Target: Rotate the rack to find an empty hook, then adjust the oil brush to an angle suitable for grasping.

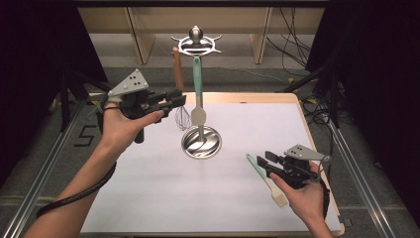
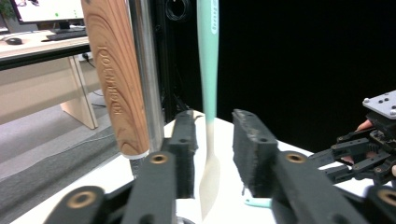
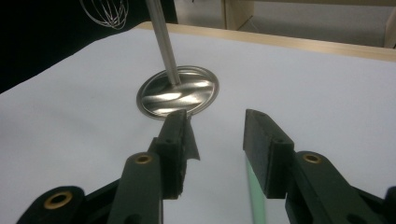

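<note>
Your utensil stand (image 1: 200,144) sits on the table (image 1: 148,198) just left of centre, its pole rising toward 12 o'clock. From its top rack (image 1: 196,43) hang the spatula (image 1: 198,94), in front of the pole, and the whisk (image 1: 179,94) at the pole's 9 o'clock. Your left gripper (image 1: 174,102) is beside the whisk, at the base's 10 o'clock. The brush (image 1: 267,179) lies on the table at the base's 4 o'clock, with your right gripper (image 1: 266,163) over it.

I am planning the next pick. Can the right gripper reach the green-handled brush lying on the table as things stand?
Probably yes. The right gripper is open and sits right beside the brush, whose green handle shows by its jaws in the right gripper view. Nothing lies between them; the rack base stands well clear.
</note>
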`<state>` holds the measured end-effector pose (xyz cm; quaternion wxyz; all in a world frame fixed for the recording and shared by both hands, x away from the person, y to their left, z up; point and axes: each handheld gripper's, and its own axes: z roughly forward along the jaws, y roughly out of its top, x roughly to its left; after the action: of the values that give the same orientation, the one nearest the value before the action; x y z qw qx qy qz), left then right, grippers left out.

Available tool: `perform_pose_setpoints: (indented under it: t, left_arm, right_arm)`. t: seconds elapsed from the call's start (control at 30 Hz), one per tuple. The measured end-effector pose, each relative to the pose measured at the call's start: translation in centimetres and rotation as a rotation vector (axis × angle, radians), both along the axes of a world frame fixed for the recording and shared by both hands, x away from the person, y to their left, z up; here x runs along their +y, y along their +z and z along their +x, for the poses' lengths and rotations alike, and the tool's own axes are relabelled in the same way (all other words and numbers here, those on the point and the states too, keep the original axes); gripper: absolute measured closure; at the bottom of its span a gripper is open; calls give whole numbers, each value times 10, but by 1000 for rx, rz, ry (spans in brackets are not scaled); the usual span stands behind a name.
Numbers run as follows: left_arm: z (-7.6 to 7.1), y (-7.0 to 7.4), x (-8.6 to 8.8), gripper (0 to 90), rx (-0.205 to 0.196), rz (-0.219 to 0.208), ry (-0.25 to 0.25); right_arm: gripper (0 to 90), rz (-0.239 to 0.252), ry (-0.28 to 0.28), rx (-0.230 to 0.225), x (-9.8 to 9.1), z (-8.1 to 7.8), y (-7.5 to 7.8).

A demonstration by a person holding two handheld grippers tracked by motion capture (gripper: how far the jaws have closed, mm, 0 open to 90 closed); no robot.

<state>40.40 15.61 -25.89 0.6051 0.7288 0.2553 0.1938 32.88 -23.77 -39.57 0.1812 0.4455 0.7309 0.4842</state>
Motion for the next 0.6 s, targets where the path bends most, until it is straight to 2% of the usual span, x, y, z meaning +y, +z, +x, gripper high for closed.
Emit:
perform_pose_setpoints:
  t: [0.1,0.13,0.17,0.2,0.27,0.3,0.33,0.37,0.4,0.43,0.47,0.5,0.53,0.57,0.6]
  left_arm:
    - [-2,3,1,791,5,6,19]
    - [-2,4,1,791,2,-3,20]
    - [-3,7,2,820,3,-11,33]
    - [-4,8,2,838,3,-19,49]
    - [-4,9,1,856,3,-22,60]
    - [-4,9,2,878,6,-36,72]
    - [-4,10,2,893,8,-42,80]
    - [-4,11,2,893,4,-45,82]
    - [-4,12,3,894,0,-58,83]
    - [-3,13,3,894,1,-61,87]
    - [-4,15,4,895,-4,-73,94]
    - [-4,17,4,895,-13,-73,98]
    - [-4,19,5,895,-23,-81,101]
    - [-4,19,5,894,-23,-81,101]
    - [-4,24,6,894,-40,-99,109]
  right_arm:
    - [605,12,-17,26,1,-4,0]
    - [605,-6,-1,-17,-1,-2,-1]
    - [606,-21,-2,-18,-3,-4,-1]
    - [605,6,-23,20,-2,-7,-1]
    - [606,11,-27,28,-2,-8,-1]
    - [606,7,-25,3,-3,-7,-2]
    - [606,16,-30,38,-2,-10,-2]
    - [606,16,-30,38,-2,-10,-2]
    - [606,17,-34,-21,-3,-6,-4]
    - [606,17,-34,-21,-3,-6,-4]
    - [607,2,-25,15,-3,-7,0]
    - [607,3,-23,22,-2,-7,1]
    - [608,17,-43,-16,0,-5,-1]
    - [608,17,-43,-16,0,-5,-1]
    - [610,-3,-13,7,-3,-3,1]
